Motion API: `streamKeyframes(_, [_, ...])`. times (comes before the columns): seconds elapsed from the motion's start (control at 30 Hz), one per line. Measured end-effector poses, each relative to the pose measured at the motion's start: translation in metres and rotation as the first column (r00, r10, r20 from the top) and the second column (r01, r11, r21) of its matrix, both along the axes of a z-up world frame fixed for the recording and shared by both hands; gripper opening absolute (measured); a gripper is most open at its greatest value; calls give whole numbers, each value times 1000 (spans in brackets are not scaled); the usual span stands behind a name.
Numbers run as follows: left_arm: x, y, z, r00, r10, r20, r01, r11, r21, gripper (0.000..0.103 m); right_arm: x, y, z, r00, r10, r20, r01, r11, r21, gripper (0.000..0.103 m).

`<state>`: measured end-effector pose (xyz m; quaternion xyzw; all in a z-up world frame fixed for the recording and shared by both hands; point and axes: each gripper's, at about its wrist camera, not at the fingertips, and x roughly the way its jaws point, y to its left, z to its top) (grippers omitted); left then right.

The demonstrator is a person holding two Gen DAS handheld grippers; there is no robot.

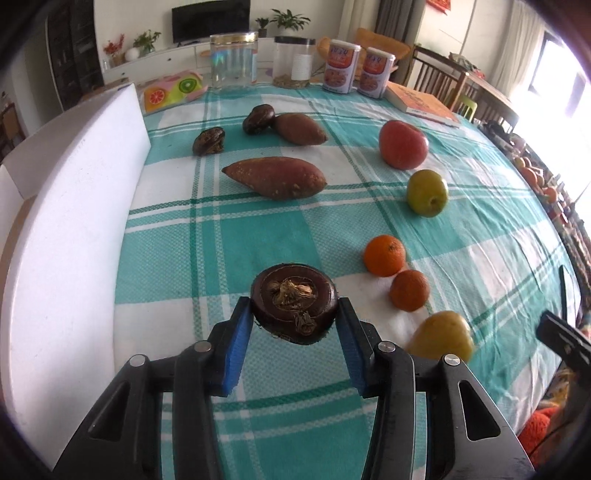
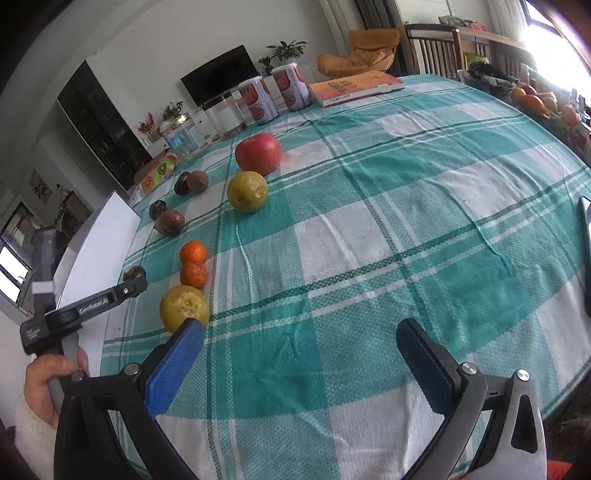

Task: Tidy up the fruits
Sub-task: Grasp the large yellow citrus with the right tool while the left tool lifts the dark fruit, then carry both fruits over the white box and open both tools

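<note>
A home living-dining room: checked tablecloth (image 1: 258, 236), wall television (image 1: 210, 18), potted plants (image 1: 290, 18), wooden dining chairs (image 1: 439, 79).

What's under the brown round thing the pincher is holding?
Only checked tablecloth shows around the water chestnut in the left gripper. The spot directly beneath it is hidden.

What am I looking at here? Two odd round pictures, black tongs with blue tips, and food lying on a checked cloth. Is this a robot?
No robot: a person holds a hand-squeezed gripper in each hand, with a wide-angle camera on each looking along its fingers. In the left camera's picture, the left gripper clamps a dark water chestnut. In the right camera's picture, the right gripper stands open and empty. On the tablecloth lie sweet potatoes, a red apple, tangerines and yellow-green fruits.
</note>
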<state>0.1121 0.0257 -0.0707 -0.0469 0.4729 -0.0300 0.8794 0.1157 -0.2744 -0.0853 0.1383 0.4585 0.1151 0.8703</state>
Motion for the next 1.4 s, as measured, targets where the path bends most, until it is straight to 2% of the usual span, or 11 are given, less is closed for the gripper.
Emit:
streamKeyframes(0.13, [-23,-9,20,998,-46,42,47,998,-31,47,81,33,-6,997,65,-41,-63,997,54,103])
streamKeyframes(0.3, [-44,-14,34,994,-93,62,96,995,-41,47,139,84,-13,994,96,-55,-97,995,-17,100])
streamKeyframes(0.37, [-50,-13,37,993,-101,64,104,994,-44,47,150,92,-18,993,89,-73,-91,996,-20,88])
streamKeyframes(0.43, [-54,-11,38,992,-107,61,110,993,-50,47,156,97,-24,991,70,-114,-76,995,-57,50])
streamKeyframes(0.67, [-68,-9,50,988,-125,87,132,988,-82,47,127,60,-19,993,42,-112,-31,994,101,49])
streamKeyframes(0.87, [-83,-4,71,984,-137,116,153,978,-144,47,93,19,-6,993,7,-119,28,956,291,49])
streamKeyframes(0.97, [-94,9,91,981,-122,152,148,974,-173,47,79,23,16,995,35,-94,-1,939,343,49])
streamKeyframes(1.07, [-107,34,112,977,-84,194,118,978,-170,47,67,53,45,993,112,-42,-88,923,374,49])
streamKeyframes(1.2, [-124,83,126,976,15,216,15,990,-138,47,40,124,80,962,271,29,-257,865,430,49])
streamKeyframes(1.3, [-136,125,120,974,121,193,-99,988,-120,47,14,191,98,908,412,71,-398,802,445,49])
streamKeyframes(1.4, [-152,167,111,956,245,162,-221,963,-155,47,-14,254,103,839,537,87,-516,735,441,49])
